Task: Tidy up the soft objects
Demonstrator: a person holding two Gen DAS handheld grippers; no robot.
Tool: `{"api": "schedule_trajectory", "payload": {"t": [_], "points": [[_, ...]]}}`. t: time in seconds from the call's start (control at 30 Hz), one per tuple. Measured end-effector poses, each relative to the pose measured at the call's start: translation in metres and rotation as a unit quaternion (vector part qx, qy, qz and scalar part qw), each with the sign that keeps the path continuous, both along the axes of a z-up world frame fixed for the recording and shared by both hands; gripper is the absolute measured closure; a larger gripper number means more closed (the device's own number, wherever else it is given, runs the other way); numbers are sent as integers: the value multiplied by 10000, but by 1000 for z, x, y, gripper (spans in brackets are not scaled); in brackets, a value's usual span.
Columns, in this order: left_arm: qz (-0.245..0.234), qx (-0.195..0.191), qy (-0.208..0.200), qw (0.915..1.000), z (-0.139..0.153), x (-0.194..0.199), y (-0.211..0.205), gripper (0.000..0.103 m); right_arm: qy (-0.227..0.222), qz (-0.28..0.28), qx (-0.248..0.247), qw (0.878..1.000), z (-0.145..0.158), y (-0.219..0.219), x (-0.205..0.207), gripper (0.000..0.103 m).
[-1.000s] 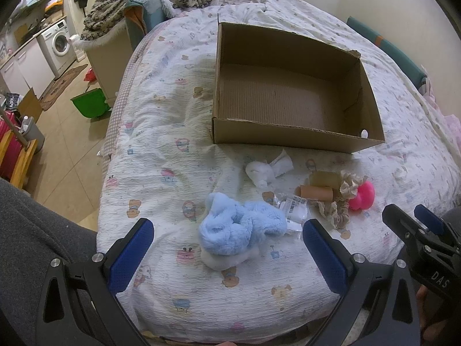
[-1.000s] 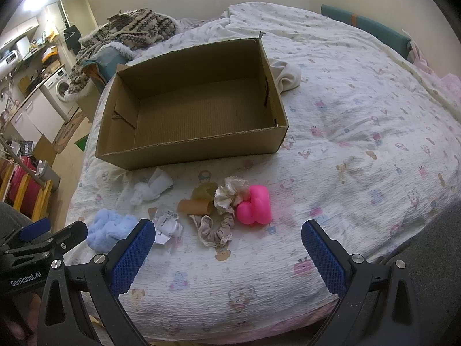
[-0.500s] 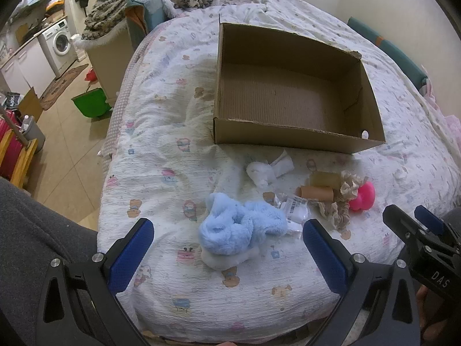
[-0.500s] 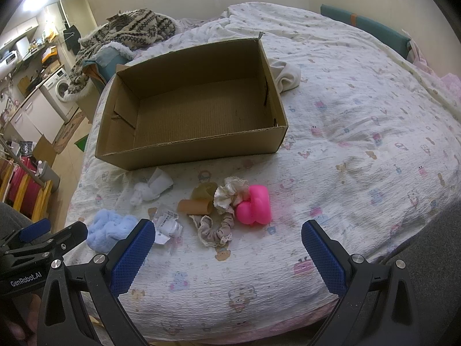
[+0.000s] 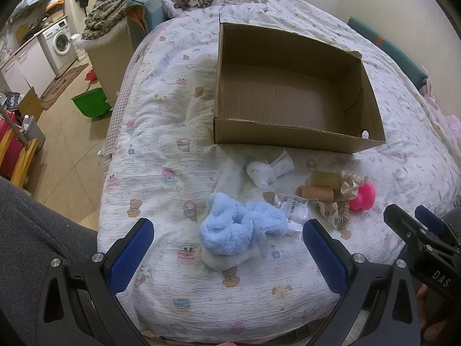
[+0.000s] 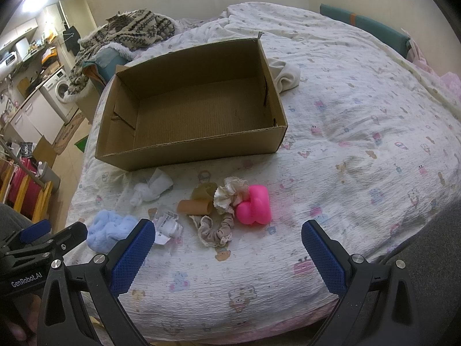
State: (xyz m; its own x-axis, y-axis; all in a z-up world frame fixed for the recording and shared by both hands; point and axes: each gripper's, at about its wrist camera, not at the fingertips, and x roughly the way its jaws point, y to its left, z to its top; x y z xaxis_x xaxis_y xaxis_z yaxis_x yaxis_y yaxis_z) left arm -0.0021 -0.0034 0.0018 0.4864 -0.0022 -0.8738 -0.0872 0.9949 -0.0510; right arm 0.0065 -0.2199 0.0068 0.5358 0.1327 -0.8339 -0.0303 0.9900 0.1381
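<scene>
Open cardboard box (image 6: 190, 109) on patterned bedspread (image 6: 360, 150), holding nothing. Left gripper (image 5: 227, 248) and right gripper (image 6: 224, 248) both spread wide, unladen. Crumpled labelled packet (image 6: 168, 226) hard to identify.

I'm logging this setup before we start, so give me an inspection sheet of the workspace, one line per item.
Surface: bed under a white printed quilt, rumpled.
Job's things: cardboard box open, nothing inside; blue fluffy item, white cloth, beige scrunchie, cream scrunchie and pink toy lie on the quilt in front of the box.
Clutter: labelled plastic packet, brown cardboard tube, cream cloth behind the box.
Grippers: left gripper open, over the blue fluffy item; right gripper open, empty.
Cables: nothing seen.
Surroundings: washing machine, green bin, patterned blanket.
</scene>
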Motion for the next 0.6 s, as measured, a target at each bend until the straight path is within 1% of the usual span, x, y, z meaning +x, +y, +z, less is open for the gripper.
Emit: {"api": "schedule_trajectory", "payload": {"t": [0.6], "points": [[12, -1, 25, 10000, -2, -1, 0, 0, 12, -11, 6, 10000, -1, 0, 0, 0]]}}
